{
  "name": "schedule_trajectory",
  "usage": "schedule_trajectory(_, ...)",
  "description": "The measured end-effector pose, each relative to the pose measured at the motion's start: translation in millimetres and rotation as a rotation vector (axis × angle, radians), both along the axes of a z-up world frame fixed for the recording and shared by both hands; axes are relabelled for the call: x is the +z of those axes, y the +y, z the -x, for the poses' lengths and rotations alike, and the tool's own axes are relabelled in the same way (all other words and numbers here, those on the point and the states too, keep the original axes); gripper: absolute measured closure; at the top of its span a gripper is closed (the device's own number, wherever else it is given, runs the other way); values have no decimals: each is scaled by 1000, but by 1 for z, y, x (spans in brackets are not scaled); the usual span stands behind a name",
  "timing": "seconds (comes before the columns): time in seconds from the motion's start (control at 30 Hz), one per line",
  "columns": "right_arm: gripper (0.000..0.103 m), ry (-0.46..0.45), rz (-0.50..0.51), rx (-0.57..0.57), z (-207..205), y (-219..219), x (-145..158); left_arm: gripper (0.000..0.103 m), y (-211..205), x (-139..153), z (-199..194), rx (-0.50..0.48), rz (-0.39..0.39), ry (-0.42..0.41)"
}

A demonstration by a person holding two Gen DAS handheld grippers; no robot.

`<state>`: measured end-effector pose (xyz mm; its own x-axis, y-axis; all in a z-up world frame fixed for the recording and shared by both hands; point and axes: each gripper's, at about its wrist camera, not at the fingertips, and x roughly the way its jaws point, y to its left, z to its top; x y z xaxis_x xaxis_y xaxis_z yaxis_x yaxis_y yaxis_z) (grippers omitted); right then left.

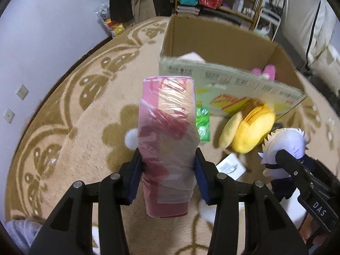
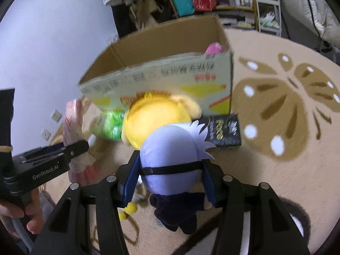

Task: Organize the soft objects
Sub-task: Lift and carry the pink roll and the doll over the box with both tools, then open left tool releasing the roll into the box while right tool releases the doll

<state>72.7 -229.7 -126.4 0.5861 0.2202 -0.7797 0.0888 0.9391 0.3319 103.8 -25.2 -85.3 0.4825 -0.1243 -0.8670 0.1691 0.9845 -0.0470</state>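
Carrying Two Soft Things Toward the Open Box

Gripping from both sides, the left gripper (image 1: 167,178) is clenched on a pink plastic-wrapped pack (image 1: 167,136), its blue pads squeezing the soft wrap near the lower half so the long pack stands up above the rug (image 1: 63,127). The right gripper (image 2: 170,178) is clamped on the head of a white-haired plush doll (image 2: 170,159), pads pressing at the band across its face, the dark body dangling below. Holding at the head likely gives the firmest bulk to pinch.

Ahead, the cardboard box (image 1: 212,42) stands open-topped on the rug, a pink plush (image 1: 265,72) already inside, so it seems to be the collecting place. A yellow plush (image 1: 248,127) and a green packet (image 1: 203,125) lie just against its front wall, not yet gathered. A dark printed carton (image 2: 225,131) sits beside them.
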Motion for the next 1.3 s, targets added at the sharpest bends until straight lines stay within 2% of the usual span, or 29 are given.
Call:
schedule_trajectory(0.3, 47, -141, 10, -30, 8, -11, 39, 59, 3, 36, -14, -17, -66, -146)
schedule_trajectory(0.6, 47, -232, 30, -26, -3, -11, 83, 59, -1, 72, -39, -36, -59, -243)
schedule_trajectory(0.7, 47, -259, 36, -28, -10, -15, 96, 59, -11, 79, -52, -51, -61, -250)
schedule_trajectory(0.77, 46, -273, 51, -32, -16, -19, 105, 59, -15, 82, -59, -57, -28, -248)
schedule_trajectory(0.93, 46, -293, 74, -38, -37, -28, 122, 59, -36, 86, -75, -95, -47, -273)
schedule_trajectory(1.13, 46, -302, 98, -37, -59, -33, 130, 58, -46, 86, -93, -100, -22, -273)
schedule_trajectory(1.3, 46, -285, 90, -35, -73, -35, 126, 58, -47, 73, -102, -102, -19, -244)
